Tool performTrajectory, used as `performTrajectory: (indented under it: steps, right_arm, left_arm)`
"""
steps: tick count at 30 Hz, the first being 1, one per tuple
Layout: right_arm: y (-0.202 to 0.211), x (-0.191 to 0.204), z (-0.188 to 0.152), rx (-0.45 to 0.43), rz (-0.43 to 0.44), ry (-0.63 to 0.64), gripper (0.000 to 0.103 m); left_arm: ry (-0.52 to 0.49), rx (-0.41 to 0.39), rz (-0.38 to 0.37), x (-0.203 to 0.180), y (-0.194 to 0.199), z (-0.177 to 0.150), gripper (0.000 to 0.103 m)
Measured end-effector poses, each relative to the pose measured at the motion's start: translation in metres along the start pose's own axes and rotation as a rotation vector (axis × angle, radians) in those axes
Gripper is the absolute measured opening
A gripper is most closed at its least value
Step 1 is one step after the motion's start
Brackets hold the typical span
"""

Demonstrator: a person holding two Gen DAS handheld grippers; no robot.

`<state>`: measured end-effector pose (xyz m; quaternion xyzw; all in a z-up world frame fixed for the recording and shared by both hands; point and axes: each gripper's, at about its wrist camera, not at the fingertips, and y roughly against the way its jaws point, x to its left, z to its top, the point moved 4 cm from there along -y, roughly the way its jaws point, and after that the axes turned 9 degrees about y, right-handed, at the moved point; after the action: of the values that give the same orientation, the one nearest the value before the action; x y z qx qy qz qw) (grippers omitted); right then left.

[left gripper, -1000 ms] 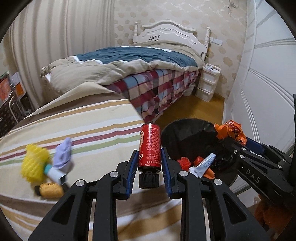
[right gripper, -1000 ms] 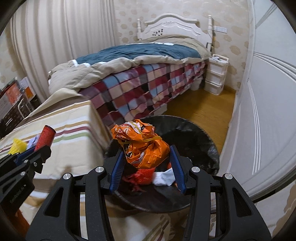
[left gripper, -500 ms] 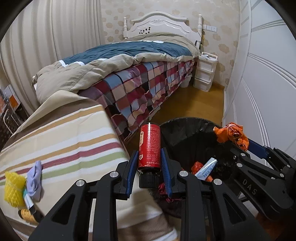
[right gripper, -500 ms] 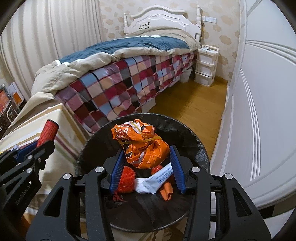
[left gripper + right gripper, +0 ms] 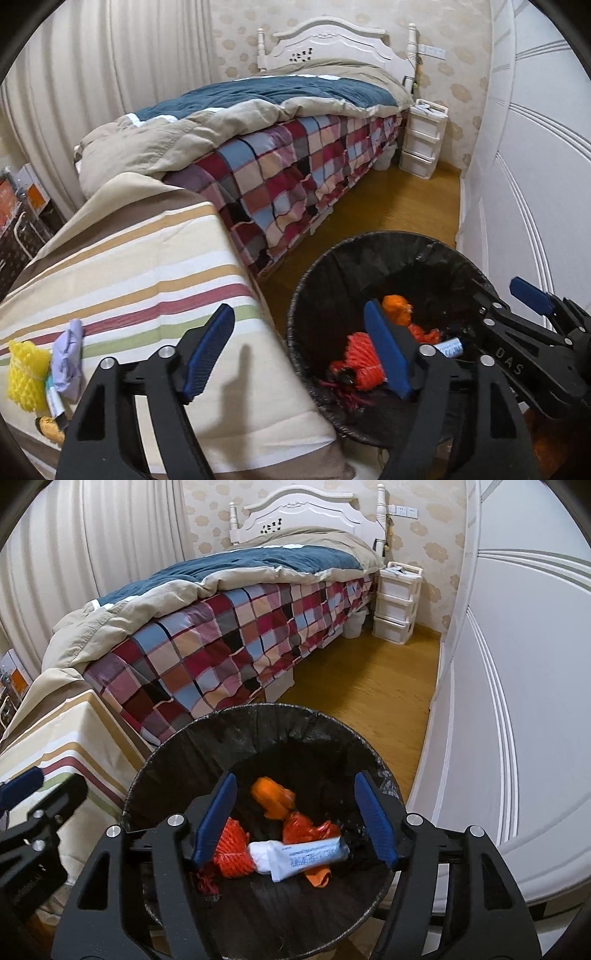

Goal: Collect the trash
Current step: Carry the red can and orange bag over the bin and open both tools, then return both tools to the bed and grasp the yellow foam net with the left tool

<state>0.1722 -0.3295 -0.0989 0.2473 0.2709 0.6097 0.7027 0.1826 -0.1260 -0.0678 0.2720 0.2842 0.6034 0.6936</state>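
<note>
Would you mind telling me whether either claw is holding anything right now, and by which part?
Nothing is held: the left claw and right claw are both opening with nothing between their pads, above the black-lined round bin.

Striped tablecloth (image 5: pixel 140 266) with yellow foam net (image 5: pixel 26 373), lilac cloth (image 5: pixel 68 354)

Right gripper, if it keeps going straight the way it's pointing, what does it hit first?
Probably the trash in the bin: the right gripper, jaws opening and empty, points into the black bin at the white tube and orange wrapper. Depth is uncertain.
</note>
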Motion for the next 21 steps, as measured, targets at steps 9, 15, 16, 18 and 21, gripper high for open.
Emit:
performTrajectory:
  steps: [9,15,16,18,21]
  right_arm:
    - [0.024,0.023,-0.008,-0.02,0.035,0.015,0.069]
    - [0.045,0.053,-0.011,-0.038,0.083,0.048,0.071]
    - [0.049,0.059,-0.011,-0.042,0.095,0.054,0.071]
    - [0.054,0.07,-0.012,-0.044,0.118,0.064,0.072]
    - [0.06,0.089,-0.013,-0.041,0.149,0.085,0.072]
  left_arm:
    - [0.031,-0.01,0.035,0.032,0.021,-0.01,0.076]
    - [0.067,-0.024,0.068,0.065,0.04,-0.017,0.077]
    - [0.074,-0.026,0.074,0.069,0.042,-0.018,0.077]
    - [0.09,-0.033,0.09,0.083,0.049,-0.021,0.077]
    - [0.113,-0.038,0.113,0.101,0.056,-0.026,0.077]
